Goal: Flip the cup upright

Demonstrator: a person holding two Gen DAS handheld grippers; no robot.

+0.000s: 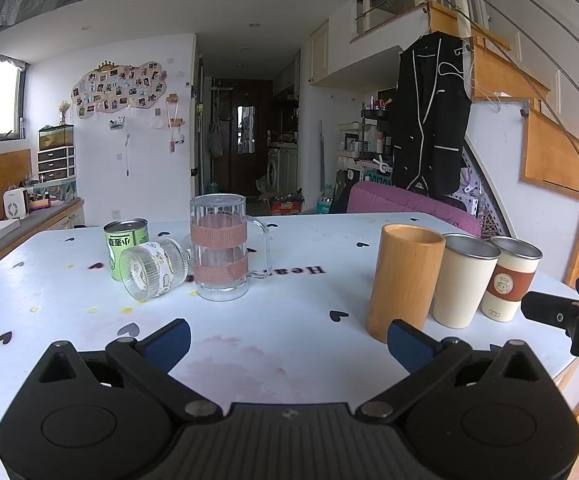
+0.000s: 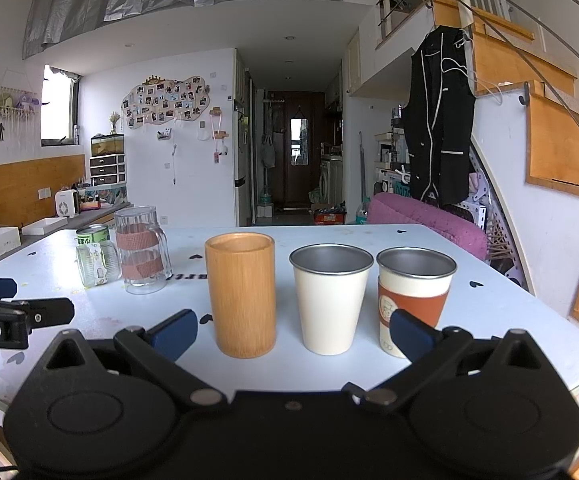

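— Ribbed clear glass cup (image 1: 154,269) with a patterned paper band around it is seen lying on its side on the white table (image 1: 289,340), its open mouth turned towards the left wrist camera. Where exactly is it placed?

— It is found on the far left part of the tabletop. It is pressed close against a green tin can (image 1: 123,246) standing behind it, and a tall clear glass mug (image 1: 221,252) wrapped in two pink woven strips stands just beside it on the right; whether the cup and mug touch cannot be told. In the right wrist view the same cup (image 2: 93,265) is seen at the left, in front of the can (image 2: 93,236) and beside the mug (image 2: 139,250).

— What else is set on the table?

— Three upright cups are lined up on the right side: a bamboo cylinder cup (image 2: 241,294), a plain cream tumbler with a metal rim (image 2: 331,298), and a cream tumbler with a brown sleeve (image 2: 413,300). Small black hearts are printed across the white surface.

— How are the grippers held?

— The left gripper (image 1: 289,340) is held low over the near edge, jaws spread wide with nothing between them, well apart from the lying cup. The right gripper (image 2: 293,334) is likewise spread and empty, with the bamboo cup and plain tumbler framed between its blue pads (image 2: 179,334).
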